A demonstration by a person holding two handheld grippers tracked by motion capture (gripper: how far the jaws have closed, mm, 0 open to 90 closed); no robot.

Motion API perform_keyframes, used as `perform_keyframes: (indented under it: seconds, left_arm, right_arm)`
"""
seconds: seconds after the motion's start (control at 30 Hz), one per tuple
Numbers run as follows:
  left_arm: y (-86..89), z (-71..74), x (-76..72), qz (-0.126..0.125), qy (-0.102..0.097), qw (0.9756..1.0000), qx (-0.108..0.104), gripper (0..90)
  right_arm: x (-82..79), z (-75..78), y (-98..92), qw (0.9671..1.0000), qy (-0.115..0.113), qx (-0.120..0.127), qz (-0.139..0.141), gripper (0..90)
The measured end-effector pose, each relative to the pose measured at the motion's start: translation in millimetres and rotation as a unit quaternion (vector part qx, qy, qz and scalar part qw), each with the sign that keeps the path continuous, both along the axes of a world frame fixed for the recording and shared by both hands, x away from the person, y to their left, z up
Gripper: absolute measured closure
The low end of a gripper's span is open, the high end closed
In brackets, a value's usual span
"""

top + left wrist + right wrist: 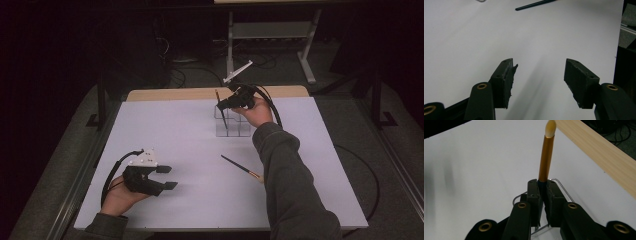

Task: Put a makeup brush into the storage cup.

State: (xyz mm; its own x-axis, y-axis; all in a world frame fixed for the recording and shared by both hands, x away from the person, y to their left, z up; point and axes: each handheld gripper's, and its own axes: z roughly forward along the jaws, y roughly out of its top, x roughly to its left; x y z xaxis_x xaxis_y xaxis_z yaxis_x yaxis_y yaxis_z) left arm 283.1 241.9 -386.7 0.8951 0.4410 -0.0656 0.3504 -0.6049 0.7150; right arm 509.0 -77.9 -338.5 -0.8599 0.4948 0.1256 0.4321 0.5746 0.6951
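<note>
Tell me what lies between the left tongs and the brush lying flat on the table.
Nothing: in the high view, only bare white table separates the left tongs from the loose brush.

Right claw: two black jaws with brass-coloured rivets rise from the bottom edge, closed together
Held thing: slim brush with a gold metal ferrule and a pale cream bristle tip, its dark handle pinched between the pads
Brush pose: stands up out of the jaws, bristle tip uppermost, leaning slightly right
Clear plastic container with rounded corners: directly beneath the jaws, its rim showing on both sides of them
White bench top: spreads behind the brush
Light wooden strip: runs diagonally along the bench's far edge, upper right
</note>
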Motion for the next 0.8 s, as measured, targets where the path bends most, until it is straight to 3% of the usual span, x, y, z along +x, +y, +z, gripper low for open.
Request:
perform_keyframes:
  seconds: [0.03,0.13,0.2,0.33,0.53,0.6,0.8]
  left_arm:
    - [0.0,0.1,-0.1,0.001,-0.002,1.0000,0.001,40.5]
    - [1.0,1.0,-0.2,0.003,-0.005,1.0000,-0.002,40.9]
    - [1.1,0.9,-0.4,0.004,-0.003,1.0000,-0.003,40.9]
    - [-0.1,-0.5,-0.4,0.005,0.001,1.0000,-0.002,40.7]
    - [0.1,-1.0,-0.1,0.007,0.001,1.0000,-0.004,40.6]
    - [-0.1,-1.2,0.3,0.005,-0.001,1.0000,-0.001,40.5]
    - [-1.6,-2.5,0.4,0.003,0.001,1.0000,-0.002,40.2]
  right_arm:
    - [-1.0,0.0,0.5,1.0000,0.009,0.002,-0.004,81.7]
    - [0.1,-2.4,-0.3,1.0000,0.001,-0.002,0.001,81.7]
    - [-1.2,-3.0,0.3,0.9999,0.011,0.001,-0.005,81.7]
    - [-0.2,-6.3,-0.6,1.0000,0.006,-0.002,-0.003,81.4]
    - [-2.2,-7.5,-2.1,0.9997,0.016,-0.007,-0.017,73.2]
    - [-1.2,-8.1,-5.0,0.9998,0.004,-0.012,-0.012,72.1]
    - [-6.9,-2.9,-11.1,0.9997,0.011,0.000,-0.023,70.0]
